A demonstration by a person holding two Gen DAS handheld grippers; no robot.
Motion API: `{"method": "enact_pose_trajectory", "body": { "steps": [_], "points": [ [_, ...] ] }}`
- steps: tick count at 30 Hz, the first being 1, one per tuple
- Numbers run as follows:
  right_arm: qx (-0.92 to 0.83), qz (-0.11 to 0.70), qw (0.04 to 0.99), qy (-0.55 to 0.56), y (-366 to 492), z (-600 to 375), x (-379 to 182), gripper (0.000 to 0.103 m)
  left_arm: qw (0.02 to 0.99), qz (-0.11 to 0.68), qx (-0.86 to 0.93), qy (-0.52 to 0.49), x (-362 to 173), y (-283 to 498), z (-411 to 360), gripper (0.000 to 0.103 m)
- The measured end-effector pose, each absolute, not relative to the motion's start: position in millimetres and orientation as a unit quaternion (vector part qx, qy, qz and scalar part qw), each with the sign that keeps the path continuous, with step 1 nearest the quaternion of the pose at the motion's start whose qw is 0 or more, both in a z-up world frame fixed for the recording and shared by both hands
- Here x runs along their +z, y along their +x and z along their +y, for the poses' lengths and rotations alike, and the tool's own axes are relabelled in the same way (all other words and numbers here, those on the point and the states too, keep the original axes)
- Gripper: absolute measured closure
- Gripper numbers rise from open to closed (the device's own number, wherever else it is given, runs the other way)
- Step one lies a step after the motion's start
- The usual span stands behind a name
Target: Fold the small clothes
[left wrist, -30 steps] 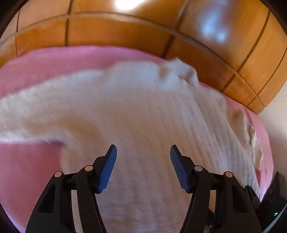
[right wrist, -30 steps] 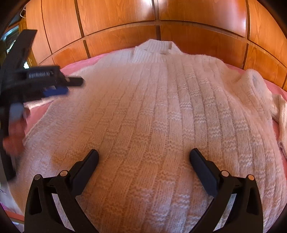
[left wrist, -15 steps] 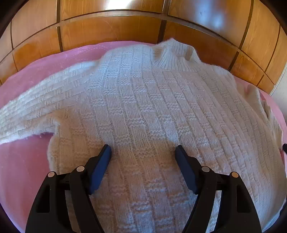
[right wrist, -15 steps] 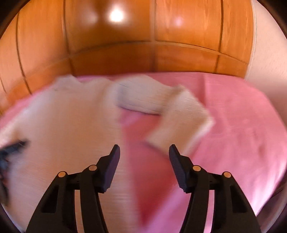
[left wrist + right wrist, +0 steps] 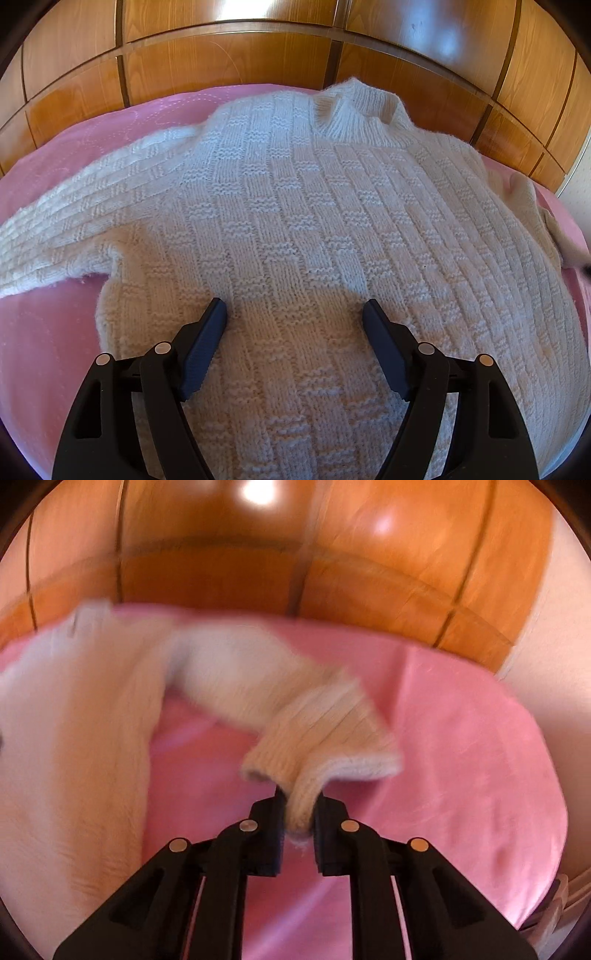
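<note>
A cream knitted sweater lies flat on a pink bed cover, collar toward the wooden headboard. Its left sleeve stretches out to the left. My left gripper is open and empty, low over the sweater's lower body. In the right wrist view the sweater body is at the left and its right sleeve runs to the middle. My right gripper is shut on the ribbed sleeve cuff, which bunches between the jaws. The view is blurred.
A glossy wooden panelled headboard stands along the far edge of the bed; it also shows in the right wrist view. Bare pink cover lies to the right of the sleeve. A pale wall is at far right.
My right gripper swung from over the sweater body to the right sleeve and closed on its cuff. My left gripper settled lower over the sweater's lower body, still open.
</note>
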State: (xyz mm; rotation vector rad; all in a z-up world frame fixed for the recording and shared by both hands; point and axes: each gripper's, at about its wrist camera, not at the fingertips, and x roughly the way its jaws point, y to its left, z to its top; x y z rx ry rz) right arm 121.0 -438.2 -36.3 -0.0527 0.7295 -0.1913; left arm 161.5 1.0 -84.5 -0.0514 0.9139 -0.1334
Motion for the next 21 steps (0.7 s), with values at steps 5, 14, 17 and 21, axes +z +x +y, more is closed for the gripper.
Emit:
{"method": "enact_pose_trajectory", "body": {
  "steps": [5, 14, 17, 21],
  "points": [
    [-0.124, 0.274, 0.953, 0.033, 91.3, -484.4, 49.1, 0.092, 0.895, 0.441, -0.065, -0.026, -84.8, 161.4, 2.1, 0.028],
    [-0.268, 0.307, 0.911, 0.071, 138.7, -595.7, 38.3, 0.093, 0.895, 0.441, -0.065, -0.026, -85.2, 161.7, 1.9, 0.028],
    [-0.309, 0.374, 0.87, 0.086, 146.2, -623.9, -21.4, 0.093, 0.895, 0.441, -0.066, -0.027, -85.6, 161.9, 2.1, 0.027],
    [-0.29, 0.415, 0.853, 0.128, 152.0, -632.7, -71.3, 0.077, 0.895, 0.441, -0.067, -0.026, -86.4, 162.5, 0.9, 0.025]
  ]
}}
